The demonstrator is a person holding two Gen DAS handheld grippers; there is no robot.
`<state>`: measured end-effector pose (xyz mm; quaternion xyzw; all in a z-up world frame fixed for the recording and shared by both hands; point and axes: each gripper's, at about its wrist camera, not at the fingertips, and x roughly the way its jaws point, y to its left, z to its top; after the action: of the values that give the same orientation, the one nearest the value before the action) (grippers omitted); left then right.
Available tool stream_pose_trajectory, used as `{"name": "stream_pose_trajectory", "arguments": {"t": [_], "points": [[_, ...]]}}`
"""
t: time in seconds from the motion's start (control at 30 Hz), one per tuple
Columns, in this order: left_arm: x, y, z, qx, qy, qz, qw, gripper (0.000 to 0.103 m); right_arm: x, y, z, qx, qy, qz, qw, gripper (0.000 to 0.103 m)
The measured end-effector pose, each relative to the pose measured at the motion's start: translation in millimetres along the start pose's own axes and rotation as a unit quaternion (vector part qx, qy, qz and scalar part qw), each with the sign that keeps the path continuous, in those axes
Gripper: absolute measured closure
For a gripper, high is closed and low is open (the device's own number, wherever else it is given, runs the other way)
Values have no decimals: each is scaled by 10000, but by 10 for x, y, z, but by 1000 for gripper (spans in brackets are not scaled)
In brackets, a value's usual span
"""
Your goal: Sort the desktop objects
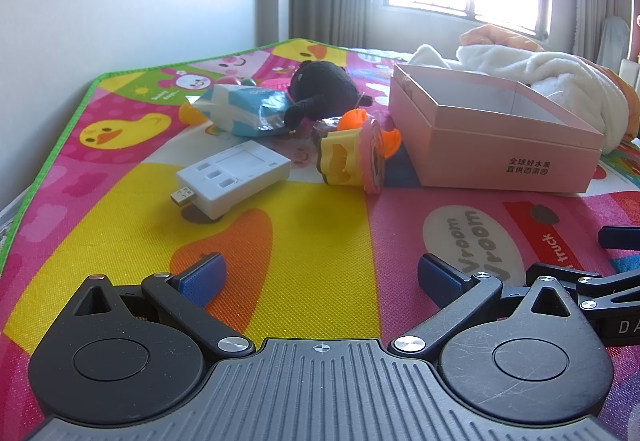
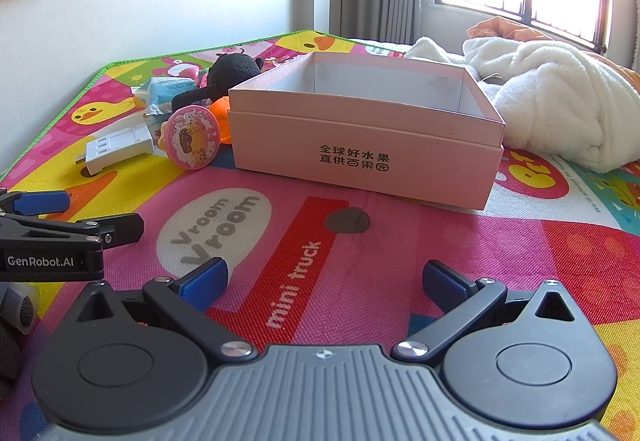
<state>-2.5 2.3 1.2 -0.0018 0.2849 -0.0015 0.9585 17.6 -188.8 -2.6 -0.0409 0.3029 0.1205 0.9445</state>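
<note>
Blue-padded left gripper [image 1: 320, 277] tilted down, jaws wide, empty; our right gripper [image 2: 324, 279] likewise, facing pink box [image 2: 360, 157]

Left gripper [image 1: 320, 277] black linkage arms, blue pads [image 1: 204, 277], silver screws, ribbed grey body at 6 o'clock, right gripper [image 2: 324, 279] alike, white "GenRobot.AI" lettering at 9 o'clock

You are working over a colourful cartoon play mat [image 1: 320, 225] with a green edge, which carries everything here. Lying directly on it you have an open pink box [image 2: 360, 157], a white charger block [image 1: 236, 177] with a USB plug, a blue-and-white packet [image 1: 248, 109], a black plush toy [image 1: 320, 89] and a yellow and pink toy [image 1: 352, 157] tipped on its side. A white fleece blanket [image 2: 560, 109] is heaped at the far right, just beside the box.
</note>
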Motion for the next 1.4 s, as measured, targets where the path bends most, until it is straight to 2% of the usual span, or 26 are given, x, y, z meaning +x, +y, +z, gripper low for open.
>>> {"name": "stream_pose_trajectory", "arguments": {"t": [0.87,1.17,1.4], "points": [[-1,4,-3,-10,-8,-7,10000,0,-14,0,1,-8,3,-5,10000,0],[26,-3,20,10,56,11,10000,0,8,-83,42,243,207,151,9994,0],[78,-42,41,127,239,90,9996,0,-31,-34,47,260,386,-8,9989,0]]}}
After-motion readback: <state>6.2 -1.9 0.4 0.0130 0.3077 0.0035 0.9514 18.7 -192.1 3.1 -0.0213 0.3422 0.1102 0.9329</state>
